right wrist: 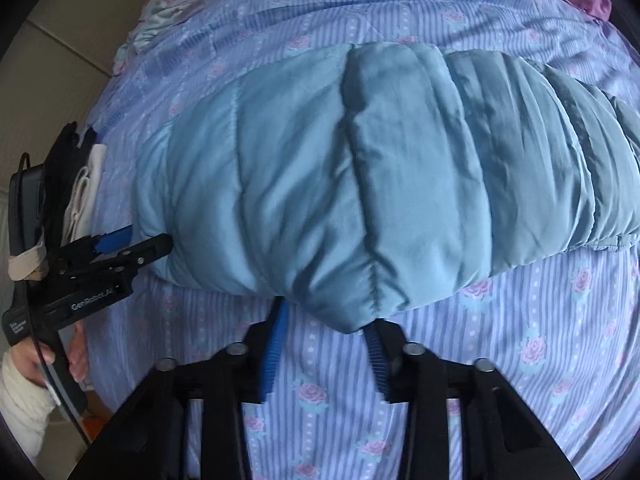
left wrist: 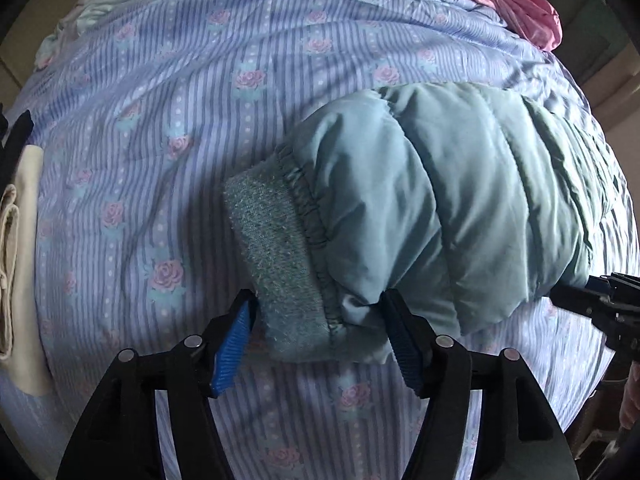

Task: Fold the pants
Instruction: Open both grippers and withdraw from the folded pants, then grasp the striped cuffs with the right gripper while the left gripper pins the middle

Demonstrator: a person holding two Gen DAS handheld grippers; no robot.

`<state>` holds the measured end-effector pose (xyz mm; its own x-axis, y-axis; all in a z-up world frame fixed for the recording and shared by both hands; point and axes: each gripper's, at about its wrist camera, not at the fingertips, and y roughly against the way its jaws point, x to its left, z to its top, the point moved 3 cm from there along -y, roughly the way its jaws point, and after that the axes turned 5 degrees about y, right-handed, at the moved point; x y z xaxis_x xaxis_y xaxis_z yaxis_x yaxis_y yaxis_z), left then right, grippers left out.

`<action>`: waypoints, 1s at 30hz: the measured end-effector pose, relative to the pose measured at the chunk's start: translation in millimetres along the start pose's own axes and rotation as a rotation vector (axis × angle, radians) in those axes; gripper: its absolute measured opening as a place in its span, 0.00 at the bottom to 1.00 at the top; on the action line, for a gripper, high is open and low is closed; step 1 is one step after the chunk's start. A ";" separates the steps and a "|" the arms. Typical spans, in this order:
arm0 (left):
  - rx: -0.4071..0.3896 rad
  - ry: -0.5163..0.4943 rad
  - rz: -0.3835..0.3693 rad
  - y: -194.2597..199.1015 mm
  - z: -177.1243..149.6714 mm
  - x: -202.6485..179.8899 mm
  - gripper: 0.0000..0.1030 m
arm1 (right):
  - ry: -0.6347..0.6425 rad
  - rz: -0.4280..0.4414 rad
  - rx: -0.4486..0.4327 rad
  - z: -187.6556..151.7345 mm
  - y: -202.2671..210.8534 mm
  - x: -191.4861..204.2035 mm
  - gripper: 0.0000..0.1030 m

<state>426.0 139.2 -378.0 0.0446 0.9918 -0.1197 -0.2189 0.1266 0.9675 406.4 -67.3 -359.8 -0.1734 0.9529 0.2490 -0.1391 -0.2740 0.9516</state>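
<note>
The teal padded pants (left wrist: 440,184) lie folded across a bed, with their knit cuff (left wrist: 276,264) at the left end. My left gripper (left wrist: 320,316) points down over that cuff. It is open, and the cuff lies loosely between its blue pads (left wrist: 230,346). In the right wrist view the pants (right wrist: 360,180) fill the middle of the picture. My right gripper (right wrist: 326,320) is shut on a pinched fold at their near edge. The left gripper (right wrist: 132,250) also shows there, at the pants' left end. The right gripper (left wrist: 576,294) reaches in at the left wrist view's right edge.
The bed cover (left wrist: 160,140) is blue-striped with pink roses. A folded cream garment (left wrist: 16,260) lies at the bed's left edge. Pink bedding (left wrist: 520,4) is bunched at the far right. A hand in a white sleeve (right wrist: 20,392) holds the left gripper. Tiled floor (right wrist: 52,60) shows beyond the bed.
</note>
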 end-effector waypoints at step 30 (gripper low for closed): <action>-0.205 -0.145 0.087 124.7 -30.8 -79.2 0.70 | -0.217 -0.191 -0.222 -69.7 146.1 -82.5 0.58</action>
<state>365.1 77.0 -254.7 0.1534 0.9881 0.0096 -0.4199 0.0564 0.9058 332.4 -195.0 -253.9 0.0838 0.9886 0.1254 -0.3613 -0.0872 0.9284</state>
